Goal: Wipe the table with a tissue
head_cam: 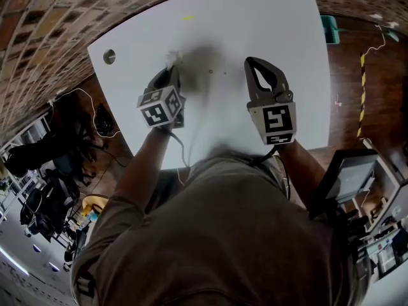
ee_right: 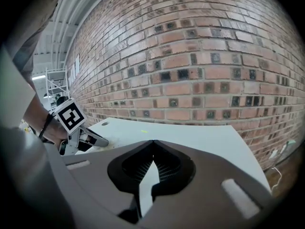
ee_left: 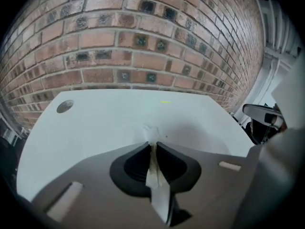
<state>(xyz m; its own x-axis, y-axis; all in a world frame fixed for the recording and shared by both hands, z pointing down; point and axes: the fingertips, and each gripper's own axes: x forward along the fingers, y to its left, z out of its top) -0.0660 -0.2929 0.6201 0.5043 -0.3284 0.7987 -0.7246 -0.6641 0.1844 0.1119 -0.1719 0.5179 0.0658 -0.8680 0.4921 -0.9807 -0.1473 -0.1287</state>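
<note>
Upper middle of the head view: left tongs [head_cam: 171, 69] clenched on the tissue [head_cam: 172, 58], a small white tuft poking past the tips, over the white tabletop [head_cam: 268, 24]. The left gripper view confirms it. The jaws are pinched together on a thin strip of the paper, which runs back between them toward the camera, with a crumpled bit out front. We cannot tell whether the tuft touches the surface or rides just above it.

Right tongs [head_cam: 251, 62], right of centre in the head view, clenched on nothing. The right gripper view shows the tips meeting with only tabletop beyond. They sit well apart from the tissue.

Handling, our judgement: the tissue is very light, soft and limp, with no stiffness of its own, and it would tear easily if dragged hard or snagged. Only a little sticks out, so the wiping face is small. We would hold it nearer the bunched middle, leaving more paper ahead of the tips, so the hard jaw tips don't scrape the surface. Light downward pressure should do.

Containers: we see none on the tabletop. It carries only a round grommet hole [head_cam: 109, 57] at upper left and a short yellow mark [head_cam: 188, 18] near the far edge. A teal object [head_cam: 329, 28] beside the right edge is too cut off to identify.
</note>
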